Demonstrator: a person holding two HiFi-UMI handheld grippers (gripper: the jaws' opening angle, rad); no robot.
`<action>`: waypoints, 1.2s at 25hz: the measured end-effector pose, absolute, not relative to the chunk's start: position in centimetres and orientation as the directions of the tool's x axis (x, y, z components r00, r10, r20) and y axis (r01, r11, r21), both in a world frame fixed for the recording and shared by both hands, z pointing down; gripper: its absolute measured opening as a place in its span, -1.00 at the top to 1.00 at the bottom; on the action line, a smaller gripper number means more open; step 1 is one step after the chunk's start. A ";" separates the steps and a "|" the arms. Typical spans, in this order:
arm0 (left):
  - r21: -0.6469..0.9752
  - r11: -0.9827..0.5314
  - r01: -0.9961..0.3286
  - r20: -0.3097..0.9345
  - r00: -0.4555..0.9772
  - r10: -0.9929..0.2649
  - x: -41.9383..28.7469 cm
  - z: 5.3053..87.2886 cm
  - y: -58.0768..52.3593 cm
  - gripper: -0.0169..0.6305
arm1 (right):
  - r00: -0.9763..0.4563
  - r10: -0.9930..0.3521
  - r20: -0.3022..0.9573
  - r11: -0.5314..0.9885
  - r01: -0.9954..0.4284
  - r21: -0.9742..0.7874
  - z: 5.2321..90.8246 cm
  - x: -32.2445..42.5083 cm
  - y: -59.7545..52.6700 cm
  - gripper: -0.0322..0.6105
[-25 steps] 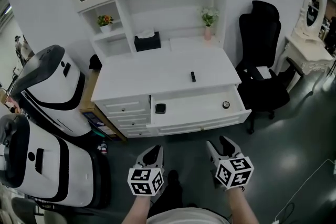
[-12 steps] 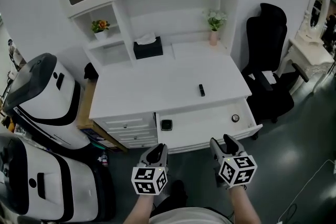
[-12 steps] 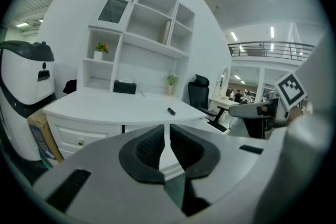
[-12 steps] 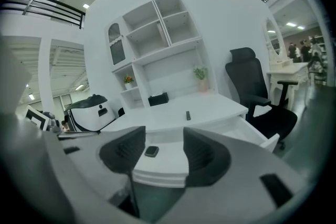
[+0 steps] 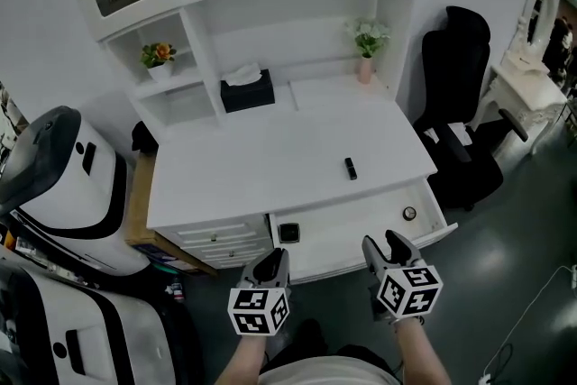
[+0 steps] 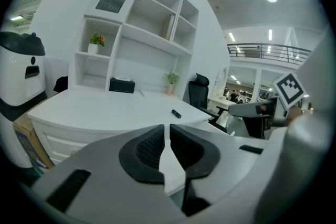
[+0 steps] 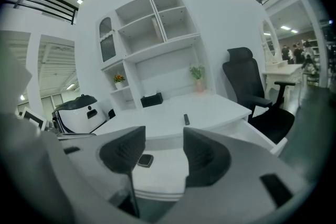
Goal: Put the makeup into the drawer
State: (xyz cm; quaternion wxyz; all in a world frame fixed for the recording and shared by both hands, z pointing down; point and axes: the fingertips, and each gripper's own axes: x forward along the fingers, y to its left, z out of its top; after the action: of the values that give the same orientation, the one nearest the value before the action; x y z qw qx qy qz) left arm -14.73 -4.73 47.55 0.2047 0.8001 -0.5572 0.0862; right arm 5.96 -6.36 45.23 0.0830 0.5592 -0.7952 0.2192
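White counter ahead holds the makeup, beyond the open drawer, just left of your right gripper, whose jaws are wide and empty. Its long axis points away from you. Your left gripper, jaws nearly together, is farther off.

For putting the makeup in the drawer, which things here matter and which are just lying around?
Job: open drawer; small black stick on the desktop; square black case and small round item already in the drawer.
Lying about: tissue box; orange-flower pot; pink vase; black chair.
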 end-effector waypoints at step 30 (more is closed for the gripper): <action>0.258 -0.199 -0.945 0.429 0.297 -0.853 -19.5 50.2 -13.1 0.84 | -0.325 -0.797 0.510 0.285 -0.945 -0.157 50.6 4.4 -20.8 0.25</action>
State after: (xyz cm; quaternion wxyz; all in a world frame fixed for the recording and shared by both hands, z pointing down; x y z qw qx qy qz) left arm -19.46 -13.07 50.24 0.2408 0.7684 -0.5851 0.0960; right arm 4.37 -20.82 50.58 0.1690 0.5558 -0.7837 0.2200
